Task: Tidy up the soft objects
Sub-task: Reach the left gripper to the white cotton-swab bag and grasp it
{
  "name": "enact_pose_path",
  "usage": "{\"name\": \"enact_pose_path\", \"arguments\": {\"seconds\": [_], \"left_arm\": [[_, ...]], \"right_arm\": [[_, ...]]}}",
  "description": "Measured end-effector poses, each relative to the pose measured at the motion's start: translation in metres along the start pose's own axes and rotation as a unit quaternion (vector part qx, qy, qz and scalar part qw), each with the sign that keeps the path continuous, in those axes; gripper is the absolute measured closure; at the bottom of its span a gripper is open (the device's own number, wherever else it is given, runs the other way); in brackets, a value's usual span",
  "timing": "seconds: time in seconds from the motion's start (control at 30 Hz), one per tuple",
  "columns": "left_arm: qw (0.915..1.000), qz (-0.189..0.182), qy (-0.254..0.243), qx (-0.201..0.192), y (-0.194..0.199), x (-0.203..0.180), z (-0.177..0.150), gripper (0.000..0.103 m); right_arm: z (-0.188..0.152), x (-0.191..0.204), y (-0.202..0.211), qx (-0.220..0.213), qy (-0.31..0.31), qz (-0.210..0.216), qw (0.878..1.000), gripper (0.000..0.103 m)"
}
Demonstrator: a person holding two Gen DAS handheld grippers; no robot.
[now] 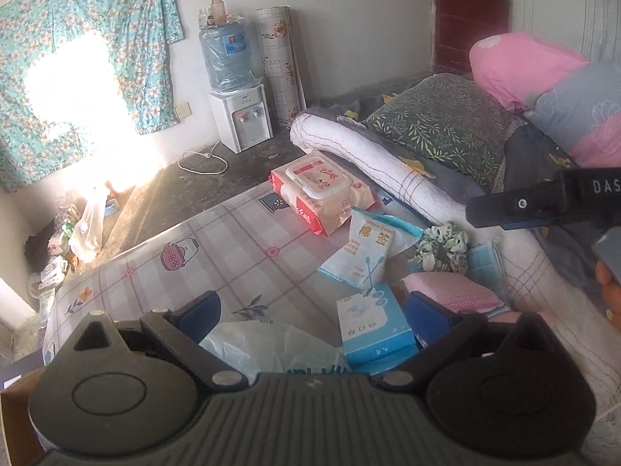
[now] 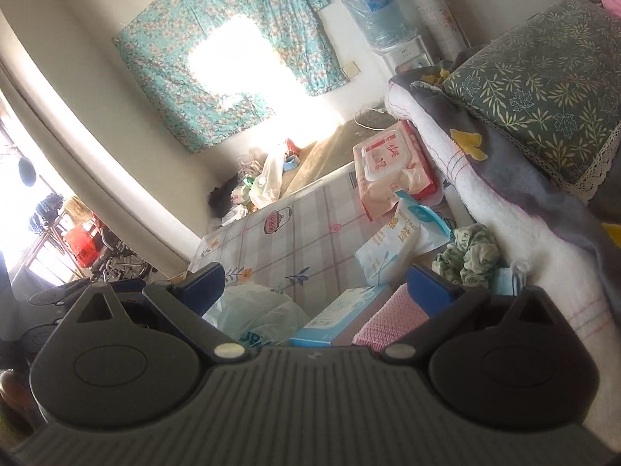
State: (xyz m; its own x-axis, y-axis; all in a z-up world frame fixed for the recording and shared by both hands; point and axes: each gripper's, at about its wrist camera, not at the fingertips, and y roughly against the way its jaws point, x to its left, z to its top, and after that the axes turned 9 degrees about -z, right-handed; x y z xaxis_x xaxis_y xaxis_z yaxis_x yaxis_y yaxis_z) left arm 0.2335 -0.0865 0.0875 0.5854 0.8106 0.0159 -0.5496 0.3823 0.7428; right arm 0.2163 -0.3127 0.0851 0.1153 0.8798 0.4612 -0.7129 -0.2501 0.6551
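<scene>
A: Left gripper (image 1: pixel 310 306) gaped wide, empty, over the crinkled white plastic bag (image 1: pixel 268 345) and pale blue carton (image 1: pixel 374 326).

B: Right gripper (image 2: pixel 314 285), also wide, hung over the pink textured cloth (image 2: pixel 388 322). Green floral scrunchie (image 2: pixel 471 256) beyond, against the white quilt edge (image 2: pixel 516 209); checked mat (image 2: pixel 306 233) open leftward.

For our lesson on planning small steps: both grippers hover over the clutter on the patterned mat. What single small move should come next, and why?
Probably lower the right gripper onto the pink textured cloth pad and close. Its fingers are open and empty, the pad lies just under its right finger, and it is soft and unobstructed. The left gripper is also open, above the blue-and-white box.
</scene>
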Motion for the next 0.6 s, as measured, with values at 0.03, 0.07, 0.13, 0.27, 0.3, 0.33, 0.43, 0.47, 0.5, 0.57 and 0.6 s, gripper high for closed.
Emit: {"name": "enact_pose_path", "arguments": {"seconds": [0.03,0.07,0.13,0.27,0.3,0.33,0.43,0.47,0.5,0.57,0.6], "left_arm": [[0.9999,-0.005,-0.008,0.004,-0.013,0.002,0.005,0.001],[0.9997,-0.016,-0.017,0.009,-0.028,0.004,0.010,0.001],[0.9987,-0.036,-0.031,0.018,-0.058,0.008,0.018,0.001],[0.9951,-0.071,-0.058,0.038,-0.120,0.015,0.027,0.011],[0.9938,-0.081,-0.064,0.043,-0.132,0.015,0.028,0.011],[0.9919,-0.094,-0.070,0.051,-0.146,0.016,0.030,0.011],[0.9857,-0.128,-0.085,0.070,-0.178,0.014,0.033,0.013],[0.9837,-0.136,-0.088,0.077,-0.188,0.013,0.035,0.013],[0.9821,-0.143,-0.091,0.083,-0.196,0.012,0.035,0.013],[0.9799,-0.149,-0.094,0.094,-0.212,0.008,0.037,0.013],[0.9788,-0.150,-0.096,0.100,-0.219,0.006,0.037,0.013]], "right_arm": [[0.010,-0.002,-0.016,0.017,-0.012,0.000,1.000,0.004],[0.017,-0.005,-0.031,0.033,-0.029,-0.005,0.999,0.006],[0.027,-0.012,-0.063,0.066,-0.056,-0.007,0.996,0.010],[0.035,-0.025,-0.122,0.101,-0.089,-0.040,0.990,0.025],[0.037,-0.030,-0.135,0.109,-0.101,-0.046,0.988,0.029],[0.038,-0.037,-0.147,0.117,-0.116,-0.051,0.985,0.030],[0.036,-0.054,-0.175,0.142,-0.150,-0.067,0.976,0.036],[0.036,-0.060,-0.185,0.150,-0.158,-0.070,0.973,0.036],[0.035,-0.063,-0.193,0.157,-0.165,-0.074,0.971,0.036],[0.033,-0.069,-0.207,0.165,-0.173,-0.081,0.968,0.036],[0.033,-0.071,-0.212,0.167,-0.176,-0.084,0.967,0.036]]}}
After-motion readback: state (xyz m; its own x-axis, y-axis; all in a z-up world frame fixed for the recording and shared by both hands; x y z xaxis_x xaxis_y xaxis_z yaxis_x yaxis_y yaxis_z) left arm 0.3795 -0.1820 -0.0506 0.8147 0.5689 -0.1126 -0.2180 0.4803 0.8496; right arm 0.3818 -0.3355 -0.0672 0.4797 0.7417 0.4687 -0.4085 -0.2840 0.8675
